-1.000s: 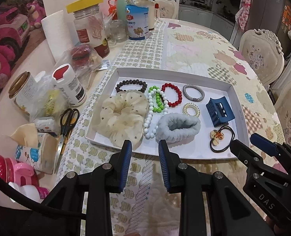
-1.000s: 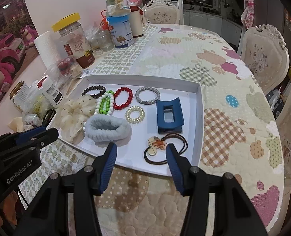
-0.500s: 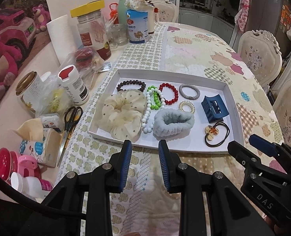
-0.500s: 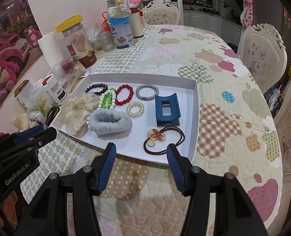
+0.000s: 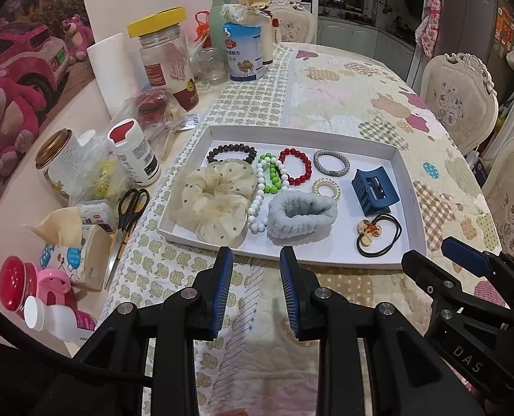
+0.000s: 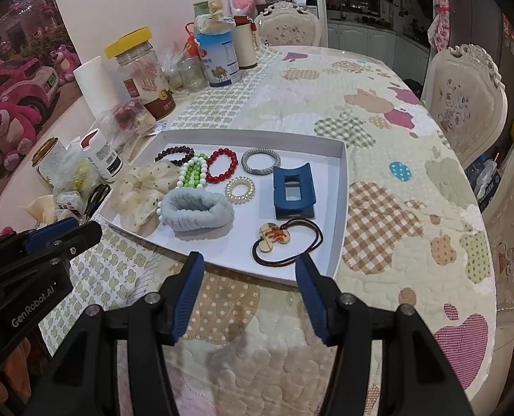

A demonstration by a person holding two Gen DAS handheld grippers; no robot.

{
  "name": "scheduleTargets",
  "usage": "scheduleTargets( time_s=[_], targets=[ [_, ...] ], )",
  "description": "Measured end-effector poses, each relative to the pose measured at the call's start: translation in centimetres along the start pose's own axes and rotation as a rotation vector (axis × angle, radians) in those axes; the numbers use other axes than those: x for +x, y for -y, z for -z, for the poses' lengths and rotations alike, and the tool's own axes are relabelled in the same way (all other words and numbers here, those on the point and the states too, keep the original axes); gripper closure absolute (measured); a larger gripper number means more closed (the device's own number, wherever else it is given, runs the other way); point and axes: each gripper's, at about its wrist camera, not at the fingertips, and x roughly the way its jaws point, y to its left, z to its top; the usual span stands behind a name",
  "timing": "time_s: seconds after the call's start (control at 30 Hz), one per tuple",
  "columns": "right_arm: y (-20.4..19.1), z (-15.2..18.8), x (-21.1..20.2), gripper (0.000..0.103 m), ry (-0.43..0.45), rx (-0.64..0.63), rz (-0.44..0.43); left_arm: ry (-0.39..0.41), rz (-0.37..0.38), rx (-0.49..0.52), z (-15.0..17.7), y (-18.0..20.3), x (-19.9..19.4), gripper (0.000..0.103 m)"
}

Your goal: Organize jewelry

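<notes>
A white tray (image 5: 408, 187) (image 6: 342, 187) on the quilted table holds the jewelry: a dark bead bracelet (image 5: 231, 152), a red bead bracelet (image 5: 296, 166), a green and white bead string (image 5: 271, 180), a grey band (image 5: 331, 163), a clear coil tie (image 5: 326, 188), a cream scrunchie (image 5: 215, 201), a light blue scrunchie (image 5: 302, 213), a blue claw clip (image 5: 375, 190) (image 6: 293, 190) and a black tie with a charm (image 5: 378, 234) (image 6: 284, 239). My left gripper (image 5: 256, 267) is open and empty just before the tray's near edge. My right gripper (image 6: 250, 274) is open and empty, near the black tie.
Left of the tray stand jars, a white bottle (image 5: 134, 152), scissors (image 5: 130, 204), a tissue pack (image 5: 73, 246), a paper roll (image 5: 109, 69) and a blue can (image 5: 243, 52). Chairs (image 5: 458, 93) stand along the table's right side.
Both grippers have drawn back and up from the tray, so it looks smaller and farther. Nothing in the tray has moved. Both stay open.
</notes>
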Motion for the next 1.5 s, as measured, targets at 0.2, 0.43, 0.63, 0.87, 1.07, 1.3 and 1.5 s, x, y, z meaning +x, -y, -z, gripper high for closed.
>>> scheduleTargets(
  time_s=[0.2,0.43,0.63,0.87,1.07,1.3,1.5],
  targets=[
    [-0.02,0.06,-0.14,0.045,-0.002,-0.001,-0.003,0.001,-0.002,0.0,0.04,0.12,-0.12,0.076],
    [-0.23,0.1,-0.21,0.045,-0.004,-0.008,-0.006,0.0,-0.001,0.002,0.04,0.13,-0.08,0.076],
    [-0.31,0.1,-0.12,0.045,-0.007,-0.011,-0.006,-0.001,-0.002,0.003,0.14,0.27,-0.3,0.076],
    [-0.31,0.02,-0.01,0.045,-0.01,-0.014,-0.008,-0.002,-0.001,0.003,0.2,0.27,-0.33,0.076],
    [-0.6,-0.06,0.1,0.044,-0.014,-0.023,-0.01,-0.004,-0.005,0.0,0.35,0.01,-0.43,0.076],
    [-0.86,0.01,0.13,0.044,-0.014,-0.027,-0.01,-0.004,-0.003,0.0,0.35,-0.12,-0.32,0.076],
    [-0.89,0.03,0.13,0.044,-0.014,-0.026,-0.01,-0.008,0.001,0.001,0.41,-0.18,-0.16,0.076]
  ],
)
